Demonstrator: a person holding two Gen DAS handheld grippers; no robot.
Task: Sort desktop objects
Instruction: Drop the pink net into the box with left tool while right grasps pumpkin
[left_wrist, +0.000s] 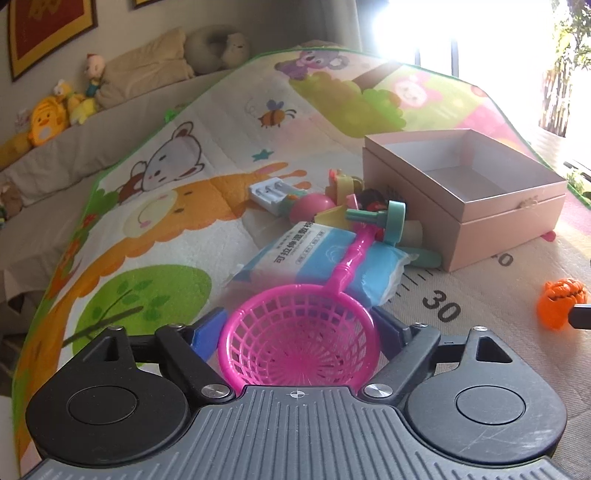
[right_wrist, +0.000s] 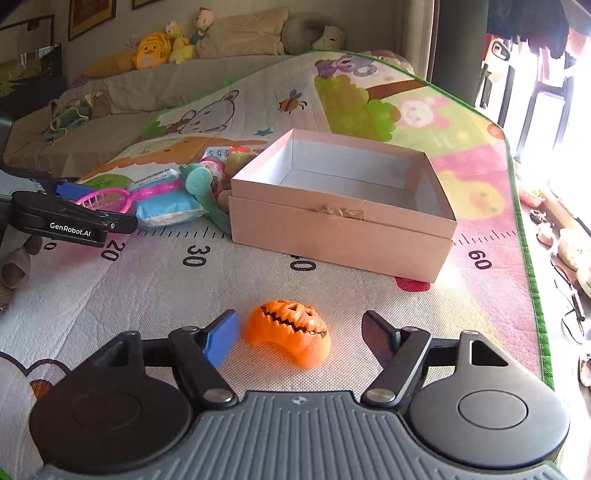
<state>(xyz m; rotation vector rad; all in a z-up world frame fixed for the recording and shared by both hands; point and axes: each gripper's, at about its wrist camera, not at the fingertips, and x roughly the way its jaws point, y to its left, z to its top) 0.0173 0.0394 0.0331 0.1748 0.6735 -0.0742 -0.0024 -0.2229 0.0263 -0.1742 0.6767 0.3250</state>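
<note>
A pink toy net scoop (left_wrist: 299, 339) lies with its basket between my left gripper's (left_wrist: 300, 328) jaws, which stand around the basket; the handle points away onto a blue tissue pack (left_wrist: 325, 262). The scoop also shows in the right wrist view (right_wrist: 107, 201). An orange pumpkin toy (right_wrist: 290, 330) lies on the mat between the open fingers of my right gripper (right_wrist: 301, 334), close to the left blue pad (right_wrist: 221, 339). The open pink box (right_wrist: 343, 199) stands beyond it, empty; it also shows in the left wrist view (left_wrist: 469, 184).
A pile of small toys (left_wrist: 354, 206) and a white battery holder (left_wrist: 271, 192) lie left of the box on the cartoon play mat (left_wrist: 177, 206). Plush toys (left_wrist: 55, 110) and cushions line the sofa behind. The mat's green edge (right_wrist: 532, 280) runs along the right.
</note>
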